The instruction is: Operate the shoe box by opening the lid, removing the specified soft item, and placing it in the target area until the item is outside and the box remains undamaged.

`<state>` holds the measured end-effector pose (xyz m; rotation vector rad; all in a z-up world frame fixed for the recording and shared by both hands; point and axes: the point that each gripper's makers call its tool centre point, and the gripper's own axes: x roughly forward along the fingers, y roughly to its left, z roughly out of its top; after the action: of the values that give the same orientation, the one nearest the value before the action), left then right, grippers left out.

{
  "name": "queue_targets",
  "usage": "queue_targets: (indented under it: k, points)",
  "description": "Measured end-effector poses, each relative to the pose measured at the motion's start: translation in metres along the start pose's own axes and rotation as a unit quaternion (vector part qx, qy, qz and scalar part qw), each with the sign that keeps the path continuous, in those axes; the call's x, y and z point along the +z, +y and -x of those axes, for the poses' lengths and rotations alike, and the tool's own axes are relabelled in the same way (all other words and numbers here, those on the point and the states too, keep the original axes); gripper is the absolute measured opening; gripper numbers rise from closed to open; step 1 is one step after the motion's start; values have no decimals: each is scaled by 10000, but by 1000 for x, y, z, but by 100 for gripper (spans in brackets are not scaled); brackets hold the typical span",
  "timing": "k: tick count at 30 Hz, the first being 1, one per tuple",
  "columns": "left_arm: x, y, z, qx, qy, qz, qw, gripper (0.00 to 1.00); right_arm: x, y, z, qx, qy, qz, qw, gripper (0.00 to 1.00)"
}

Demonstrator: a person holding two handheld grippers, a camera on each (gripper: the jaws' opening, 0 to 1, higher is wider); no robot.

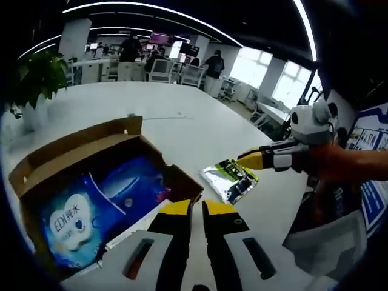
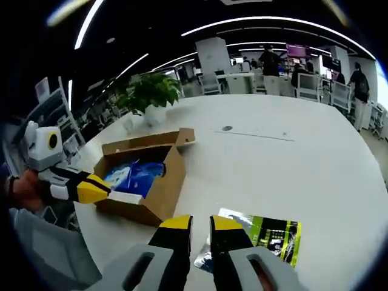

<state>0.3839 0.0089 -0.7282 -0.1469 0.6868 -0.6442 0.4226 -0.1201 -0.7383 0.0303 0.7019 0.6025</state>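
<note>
Both grippers were nearly closed with nothing in them: left gripper (image 1: 197, 209) hung at the open shoe box (image 1: 36, 167), right gripper (image 2: 200, 223) right over the green-and-silver pouch (image 2: 276, 236) on the table (image 2: 291, 157).

The white table (image 2: 291, 163) lies open from 11 to 2 o'clock in the right gripper view. The open shoe box (image 2: 159, 182) blocks 10 o'clock, a potted plant (image 2: 148, 94) beyond it. A foil packet (image 2: 267, 233) lies flat just ahead, possibly touching the right gripper (image 2: 200, 223).
</note>
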Motion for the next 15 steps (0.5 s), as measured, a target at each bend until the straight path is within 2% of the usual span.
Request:
queue_targets:
  k: [6,15]
  points:
    - [-6,28,22,222,-86,149,9996,5,12,27,-14,197,-14,180,9996,7]
    - [-12,56,48,465,-189,313,9982,6,10,52,-30,380,111,340,9986,7]
